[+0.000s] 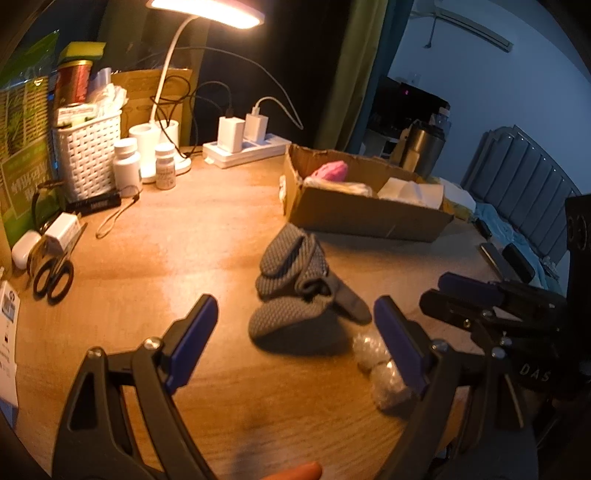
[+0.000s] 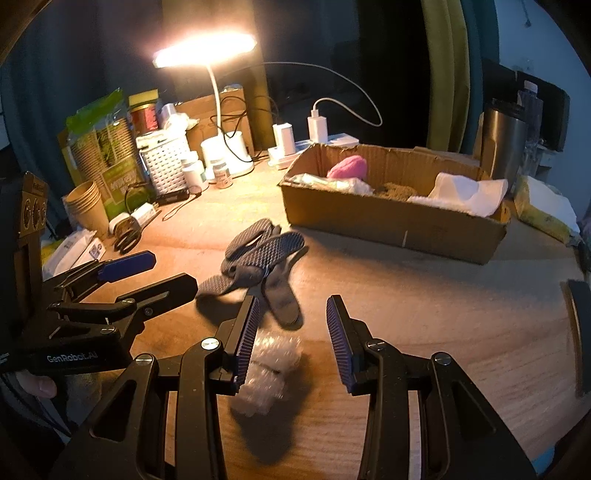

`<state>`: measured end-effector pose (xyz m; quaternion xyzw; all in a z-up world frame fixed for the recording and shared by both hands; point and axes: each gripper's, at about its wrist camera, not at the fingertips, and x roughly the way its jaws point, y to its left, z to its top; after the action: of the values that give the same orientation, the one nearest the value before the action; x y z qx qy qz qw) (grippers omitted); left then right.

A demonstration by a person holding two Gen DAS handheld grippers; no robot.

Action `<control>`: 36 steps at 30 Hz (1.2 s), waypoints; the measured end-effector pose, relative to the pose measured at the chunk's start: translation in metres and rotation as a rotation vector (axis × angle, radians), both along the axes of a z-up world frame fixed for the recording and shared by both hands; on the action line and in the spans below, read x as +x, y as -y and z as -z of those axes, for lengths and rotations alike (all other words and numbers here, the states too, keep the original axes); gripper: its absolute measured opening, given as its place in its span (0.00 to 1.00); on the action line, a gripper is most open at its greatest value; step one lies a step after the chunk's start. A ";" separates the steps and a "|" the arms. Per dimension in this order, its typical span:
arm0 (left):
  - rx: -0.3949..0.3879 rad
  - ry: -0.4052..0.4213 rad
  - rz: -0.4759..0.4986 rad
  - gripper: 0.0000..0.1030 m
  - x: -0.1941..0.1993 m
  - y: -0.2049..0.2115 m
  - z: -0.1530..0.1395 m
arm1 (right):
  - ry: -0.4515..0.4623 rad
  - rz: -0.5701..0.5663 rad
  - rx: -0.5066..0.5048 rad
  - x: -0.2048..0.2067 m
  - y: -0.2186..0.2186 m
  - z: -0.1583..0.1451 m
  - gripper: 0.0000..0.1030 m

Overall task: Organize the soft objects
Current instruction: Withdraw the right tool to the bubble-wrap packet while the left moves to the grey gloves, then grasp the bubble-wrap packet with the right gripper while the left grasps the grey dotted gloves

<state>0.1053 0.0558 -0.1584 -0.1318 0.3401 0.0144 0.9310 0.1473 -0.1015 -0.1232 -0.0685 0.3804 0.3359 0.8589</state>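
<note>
A grey knitted strap bundle (image 1: pixel 291 291) lies on the wooden table, also in the right wrist view (image 2: pixel 258 266). A roll of bubble wrap (image 1: pixel 380 365) lies just in front of it, near my right gripper's left finger (image 2: pixel 267 373). An open cardboard box (image 1: pixel 365 214) behind holds a pink soft object (image 1: pixel 330 170) and white cloth (image 1: pixel 413 192); it also shows in the right wrist view (image 2: pixel 391 221). My left gripper (image 1: pixel 295 341) is open and empty, just short of the grey bundle. My right gripper (image 2: pixel 293 341) is open and empty above the bubble wrap.
A lit desk lamp (image 1: pixel 207 14), a white basket (image 1: pixel 88 155), pill bottles (image 1: pixel 127 164), a power strip with chargers (image 1: pixel 245 147) and scissors (image 1: pixel 51 277) crowd the back left. A steel tumbler (image 2: pixel 504 140) stands behind the box. Paper cups (image 2: pixel 85 206) stand at the left.
</note>
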 end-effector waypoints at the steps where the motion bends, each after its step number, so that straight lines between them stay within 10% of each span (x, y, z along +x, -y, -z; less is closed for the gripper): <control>1: 0.000 -0.001 -0.001 0.85 -0.002 0.000 0.001 | -0.003 -0.002 -0.002 -0.003 0.000 0.002 0.39; 36: 0.000 -0.102 -0.017 0.85 0.005 -0.004 0.024 | -0.107 -0.018 -0.044 0.010 -0.005 0.048 0.48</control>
<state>0.1102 0.0599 -0.1828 -0.1337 0.3860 0.0288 0.9123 0.1572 -0.0969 -0.1714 -0.0728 0.4325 0.3383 0.8326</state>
